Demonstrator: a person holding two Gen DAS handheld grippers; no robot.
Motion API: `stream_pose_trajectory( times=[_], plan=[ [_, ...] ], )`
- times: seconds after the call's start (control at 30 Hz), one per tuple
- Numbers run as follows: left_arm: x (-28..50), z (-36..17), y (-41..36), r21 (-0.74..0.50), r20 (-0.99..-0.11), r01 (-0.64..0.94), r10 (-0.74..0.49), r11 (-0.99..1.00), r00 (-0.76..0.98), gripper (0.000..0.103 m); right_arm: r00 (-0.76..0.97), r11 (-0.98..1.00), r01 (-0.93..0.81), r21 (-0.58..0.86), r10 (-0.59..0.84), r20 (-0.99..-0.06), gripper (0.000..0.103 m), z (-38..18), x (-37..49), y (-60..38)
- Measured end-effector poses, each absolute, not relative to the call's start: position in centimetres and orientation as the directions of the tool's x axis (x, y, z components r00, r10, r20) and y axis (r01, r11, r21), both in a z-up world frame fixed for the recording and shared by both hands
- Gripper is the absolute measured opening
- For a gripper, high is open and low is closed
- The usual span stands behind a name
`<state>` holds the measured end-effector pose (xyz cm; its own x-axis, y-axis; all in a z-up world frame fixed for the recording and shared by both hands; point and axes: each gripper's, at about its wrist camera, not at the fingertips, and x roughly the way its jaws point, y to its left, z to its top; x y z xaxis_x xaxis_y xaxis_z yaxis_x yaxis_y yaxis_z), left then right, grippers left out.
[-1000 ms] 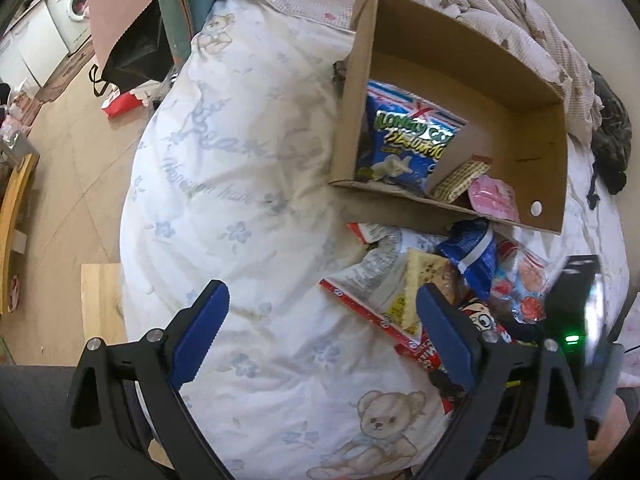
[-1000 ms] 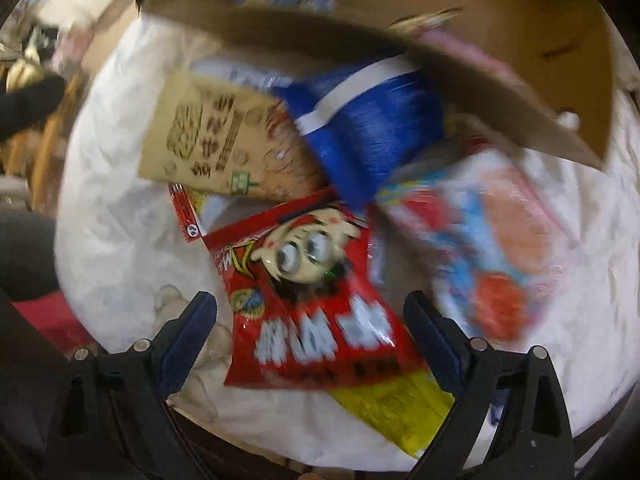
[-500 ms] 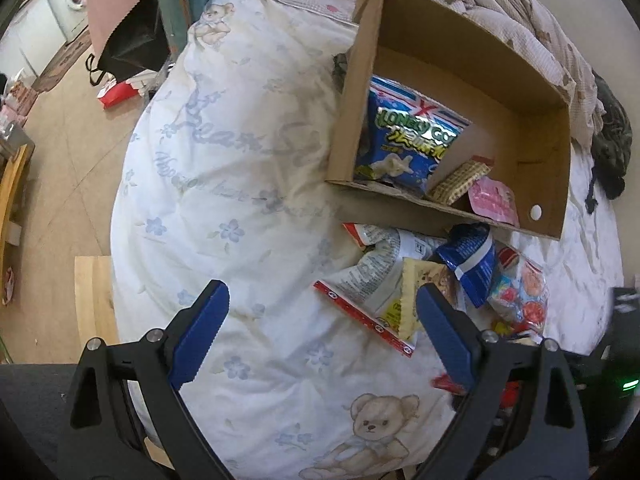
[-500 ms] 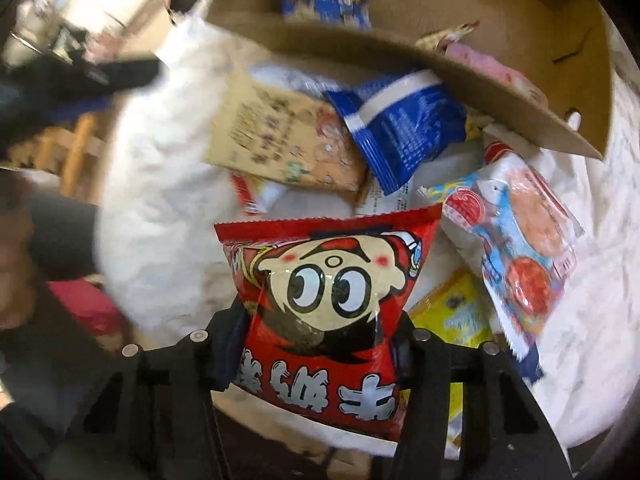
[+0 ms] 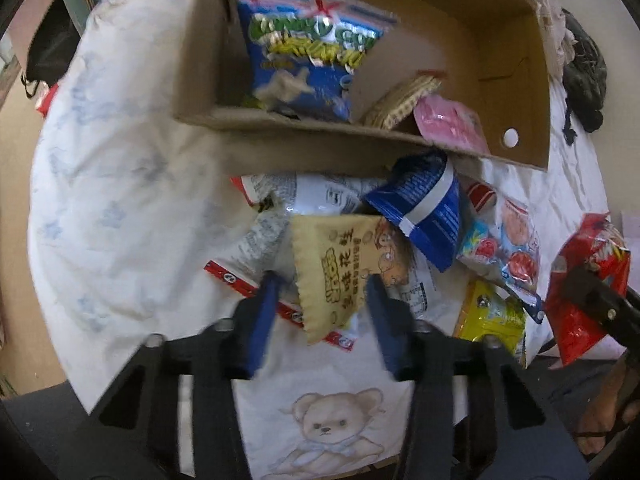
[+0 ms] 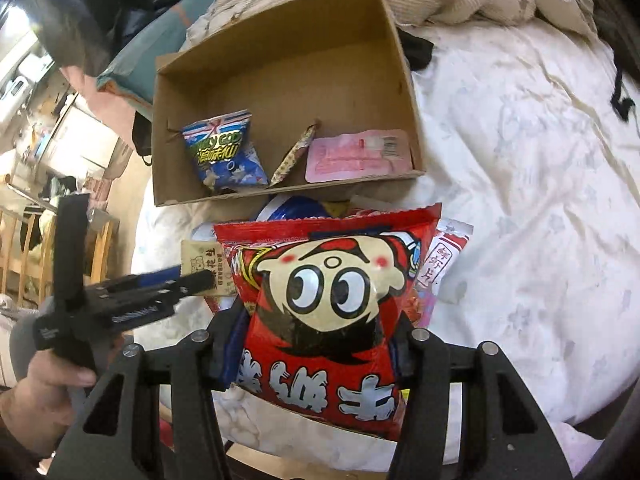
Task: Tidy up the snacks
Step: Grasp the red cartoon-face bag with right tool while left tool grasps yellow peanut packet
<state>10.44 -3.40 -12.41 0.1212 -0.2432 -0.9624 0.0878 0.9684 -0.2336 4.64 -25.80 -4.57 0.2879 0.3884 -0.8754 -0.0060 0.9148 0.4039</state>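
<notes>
Two grippers: I have both over the bed at the snack pile, in front of the cardboard box [image 6: 280,60].
Right gripper [image 6: 320,344]: pinching the red cartoon-face bag [image 6: 328,300] by its lower half; the bag stands upright between the fingers, lifted clear of the pile.
Left gripper [image 5: 322,300]: fingers part-way spread, straddling the lower end of the beige peanut packet [image 5: 340,268]; whether the pads touch it I cannot tell, the view is blurred.
Box contents: blue-and-green chip bag [image 6: 224,148] at the left, thin wafer packet [image 6: 294,152] on edge in the middle, pink packet [image 6: 360,154] lying flat at the right.
Pile: blue packet [image 5: 424,216], clear bag with red rounds [image 5: 504,248], yellow packet [image 5: 492,316] and a white printed bag [image 5: 312,196], all overlapping just beside the near box wall.
Stage, as I judge it: red bag ready to carry in; most snacks not yet boxed.
Risk, right side: puffy slick film may slide out of my grip, or catch the near wall if I carry it low.
Risk, left side: closing here may nip the white bag beneath and drag it along.
Risk, both: arms are near each other and could knock.
</notes>
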Motion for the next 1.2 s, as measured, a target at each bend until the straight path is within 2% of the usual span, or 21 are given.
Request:
stream_pose_trajectory(
  times=[0.1,0.3,0.5,0.63,1.2],
  plan=[
    [10.4,-11.9,-3.7,-0.258,-0.954,0.081,-0.267,0.963,0.139,0.029,0.293,0.916,0.001,0.402,0.384,-0.876,0.056,-4.5,4.7,-26.2],
    [10.0,-9.7,-6.5,-0.273,-0.939,0.164,-0.299,0.948,0.17,0.029,0.305,0.9,0.036,0.434,0.403,-0.863,0.056,-4.6,4.4,-26.7],
    [11.2,-12.7,-9.7,-0.208,-0.966,0.185,-0.232,0.96,0.116,0.029,0.333,0.897,0.042,0.441,0.403,-0.852,0.056,-3.9,4.4,-27.2],
    [11.2,-13.2,-9.9,-0.225,-0.962,0.172,-0.246,0.959,0.115,0.015,0.334,0.897,0.053,0.439,0.399,-0.854,0.056,-4.0,4.3,-27.6],
    [5.9,-6.3,-5.8,-0.184,-0.942,0.218,-0.235,0.958,0.239,0.014,0.324,0.896,0.006,0.445,0.419,-0.848,0.056,-3.7,4.2,-25.8]
  ],
)
